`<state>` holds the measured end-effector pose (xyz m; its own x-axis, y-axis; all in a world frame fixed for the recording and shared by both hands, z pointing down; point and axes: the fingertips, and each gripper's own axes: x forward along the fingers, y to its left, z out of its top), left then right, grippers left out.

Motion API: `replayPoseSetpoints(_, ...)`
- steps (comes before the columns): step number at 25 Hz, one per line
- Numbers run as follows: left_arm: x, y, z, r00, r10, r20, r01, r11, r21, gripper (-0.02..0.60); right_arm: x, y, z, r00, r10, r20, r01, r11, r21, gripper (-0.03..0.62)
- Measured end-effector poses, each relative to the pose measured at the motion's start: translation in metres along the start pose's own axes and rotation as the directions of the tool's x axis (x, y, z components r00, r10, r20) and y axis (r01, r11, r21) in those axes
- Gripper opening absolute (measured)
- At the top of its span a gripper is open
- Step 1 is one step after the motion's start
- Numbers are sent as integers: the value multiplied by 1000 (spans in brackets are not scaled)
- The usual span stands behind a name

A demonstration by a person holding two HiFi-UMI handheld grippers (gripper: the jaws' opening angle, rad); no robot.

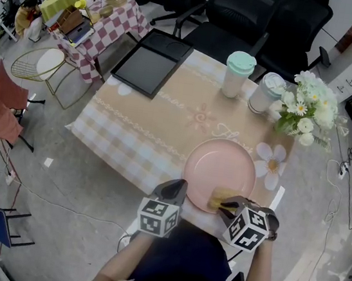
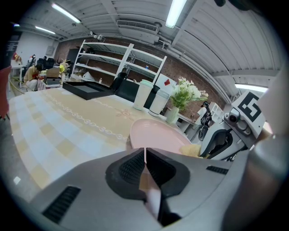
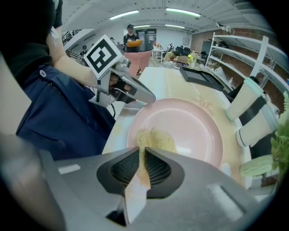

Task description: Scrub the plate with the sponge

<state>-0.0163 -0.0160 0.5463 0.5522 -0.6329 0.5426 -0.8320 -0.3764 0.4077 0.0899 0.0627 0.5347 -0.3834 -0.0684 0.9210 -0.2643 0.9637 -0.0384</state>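
Note:
A pink plate [image 1: 215, 161] lies flat near the table's front edge, and it fills the middle of the right gripper view [image 3: 192, 119]. My right gripper [image 1: 224, 204] is shut on a yellow sponge [image 1: 218, 197], which rests on the plate's near part [image 3: 156, 137]. My left gripper [image 1: 178, 184] is shut, with nothing seen between its jaws. Its tips are against the plate's left rim [image 2: 135, 135]. The right gripper view shows those shut tips [image 3: 152, 96] at the rim. Beside the plate in the left gripper view are the sponge [image 2: 192, 150] and the right gripper [image 2: 208, 151].
A black tray [image 1: 149, 61] lies at the table's far left. A mint-lidded cup [image 1: 238, 74], a second cup [image 1: 265, 92] and a vase of white flowers [image 1: 307, 109] stand behind the plate. Office chairs [image 1: 245, 16] line the far side. The person's torso is at the near edge.

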Motion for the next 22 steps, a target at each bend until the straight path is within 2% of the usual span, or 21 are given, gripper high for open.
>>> replayPoseSetpoints(7,0,-1,-1,1000,-1,-3,1,1000,2,21,-18,-37,-2,993,-121,-15,121,992,-24,38)
replayPoseSetpoints(12,0,0,-1,1000,-3,-3,3,1000,3,21,-17,-68,-11,968,-234,-91,226,971,-83,38)
replayPoseSetpoints(16,0,0,-1,1000,-3,-6,3,1000,4,21,-11,-83,-18,952,-266,-150,246,959,-139,38)
replayPoseSetpoints(22,0,0,-1,1000,0,-6,1,1000,1,21,-6,-102,-20,945,-290,-153,267,951,-155,38)
